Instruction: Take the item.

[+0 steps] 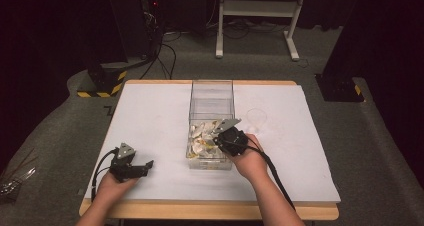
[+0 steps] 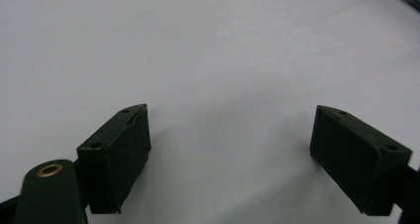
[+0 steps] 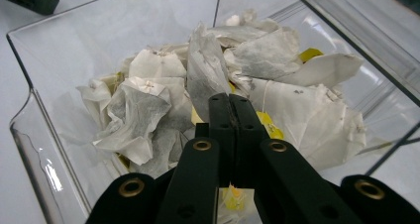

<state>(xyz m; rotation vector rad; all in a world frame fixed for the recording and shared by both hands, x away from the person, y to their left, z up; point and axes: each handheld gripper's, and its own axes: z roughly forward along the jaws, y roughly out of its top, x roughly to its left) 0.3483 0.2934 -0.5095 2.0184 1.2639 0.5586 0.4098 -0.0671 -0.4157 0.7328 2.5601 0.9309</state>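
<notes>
Your right gripper (image 3: pixel 229 102) is down inside the clear, open-topped plastic bin (image 1: pixel 212 93) at the middle of the white table top (image 1: pixel 150 116), its black jaws pressed together with no gap between them. They sit just above the heap of white paper tea bags (image 3: pixel 148 110) with yellow tags (image 3: pixel 270 122) at the near end of the bin. The jaws may have a fold of one bag pinched at their tips, but the closed tips hide the contact, so you cannot be sure anything is caught. Coming in from above suits a tall-walled bin, since the walls block any sideways approach.

Your left gripper (image 2: pixel 230 149) rests low over bare table near the front left corner, jaws spread wide and holding nothing, well apart from the bin. That keeps it out of the way while leaving it ready to take a bag.

A small clear cup (image 1: pixel 256 117) stands just beside the bin on its right, likely a destination.

No printing on the tags or bags can be read.
</notes>
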